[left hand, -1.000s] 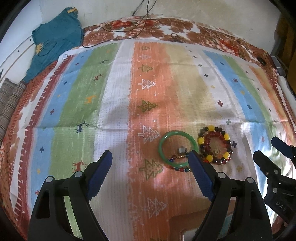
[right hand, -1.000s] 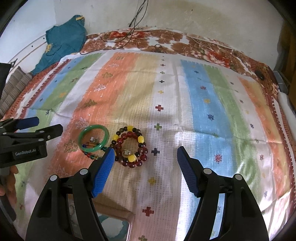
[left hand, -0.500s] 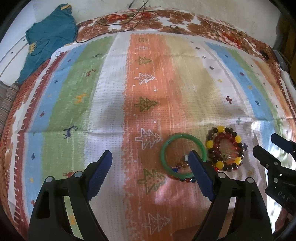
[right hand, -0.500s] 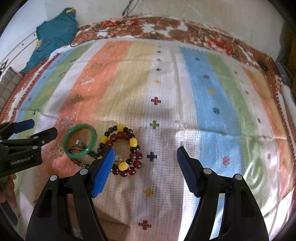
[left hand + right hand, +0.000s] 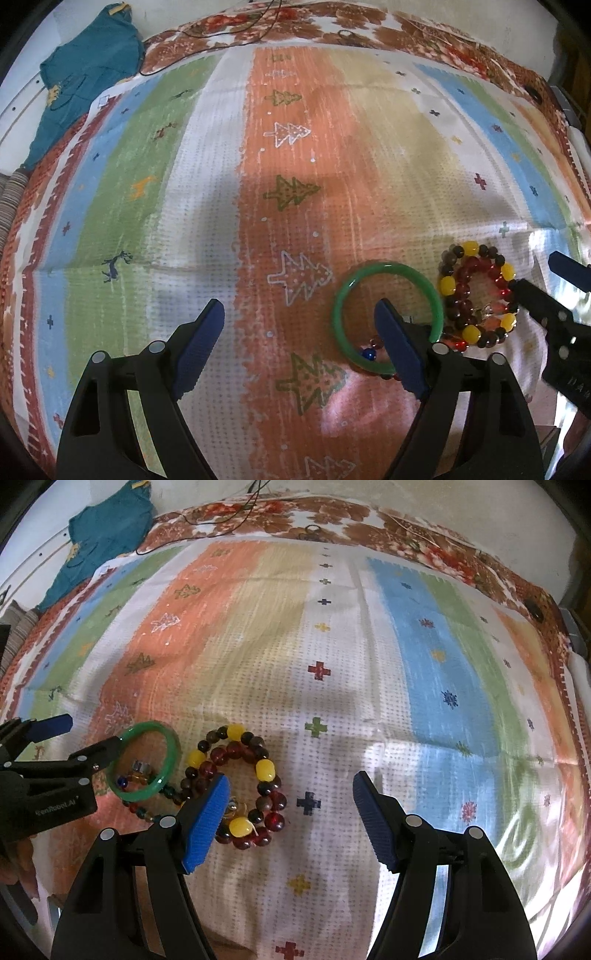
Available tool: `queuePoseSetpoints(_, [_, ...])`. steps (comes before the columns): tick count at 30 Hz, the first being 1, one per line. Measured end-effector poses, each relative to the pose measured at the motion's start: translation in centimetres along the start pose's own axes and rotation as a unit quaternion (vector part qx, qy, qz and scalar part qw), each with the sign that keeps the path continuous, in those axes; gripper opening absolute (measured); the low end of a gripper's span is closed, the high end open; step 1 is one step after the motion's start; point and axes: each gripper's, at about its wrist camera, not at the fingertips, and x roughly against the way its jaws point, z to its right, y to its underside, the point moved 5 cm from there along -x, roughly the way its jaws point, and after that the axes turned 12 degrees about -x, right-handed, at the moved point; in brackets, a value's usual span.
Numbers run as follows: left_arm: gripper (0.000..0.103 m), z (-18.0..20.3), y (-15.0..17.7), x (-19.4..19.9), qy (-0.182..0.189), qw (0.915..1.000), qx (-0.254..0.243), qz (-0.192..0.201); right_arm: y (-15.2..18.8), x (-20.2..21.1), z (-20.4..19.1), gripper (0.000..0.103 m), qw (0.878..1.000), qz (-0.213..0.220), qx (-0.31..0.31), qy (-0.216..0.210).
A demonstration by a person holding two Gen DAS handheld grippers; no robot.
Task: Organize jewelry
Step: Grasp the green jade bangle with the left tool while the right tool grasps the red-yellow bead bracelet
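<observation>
A striped cloth (image 5: 295,184) covers a floral bedspread (image 5: 424,33) — white wall (image 5: 406,498) behind. A teal garment (image 5: 85,74) lies far left; bright light falls at the right.

Dim and soft throughout, lit unevenly by daylight from the near right. Bright glare patches on the striped cloth (image 5: 517,830) at lower right in the right wrist view, washing out the weave; a similar sheen on the cloth's right edge (image 5: 546,236) in the left wrist view. Broad grey shadows across the middle of the cloth in both views. Strong fisheye bending at the rims, with black vignetted corners. Slight overall blur and grain; far wall and teal garment (image 5: 85,74) least sharp.
</observation>
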Motion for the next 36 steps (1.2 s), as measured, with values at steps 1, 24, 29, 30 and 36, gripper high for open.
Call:
queuePoseSetpoints(1, [0.076, 0.0, 0.1, -0.1, 0.000, 1.0000, 0.000, -0.002, 0.0, -0.2, 0.0, 0.051, 1.000, -0.003, 0.000, 0.001])
queuePoseSetpoints(24, [0.007, 0.4, 0.4, 0.2, -0.012, 0.9993, -0.035, -0.005, 0.5, 0.2, -0.3, 0.010, 0.999, -0.012, -0.003, -0.038])
queuePoseSetpoints(29, [0.007, 0.3, -0.1, 2.0, 0.000, 0.9997, -0.024, 0.009, 0.7, 1.5, -0.5, 0.010, 0.999, -0.003, 0.003, -0.038])
queuePoseSetpoints(30, [0.007, 0.4, -0.1, 2.3, 0.012, 0.9998, -0.015, 0.009, 0.7, 1.8, -0.6, 0.010, 0.999, 0.002, 0.005, -0.035])
queuePoseSetpoints(36, [0.008, 1.3, -0.4, 4.9, 0.001, 0.9989, -0.039, 0.026, 1.0, 3.8, -0.7, 0.010, 0.998, 0.023, 0.002, -0.054])
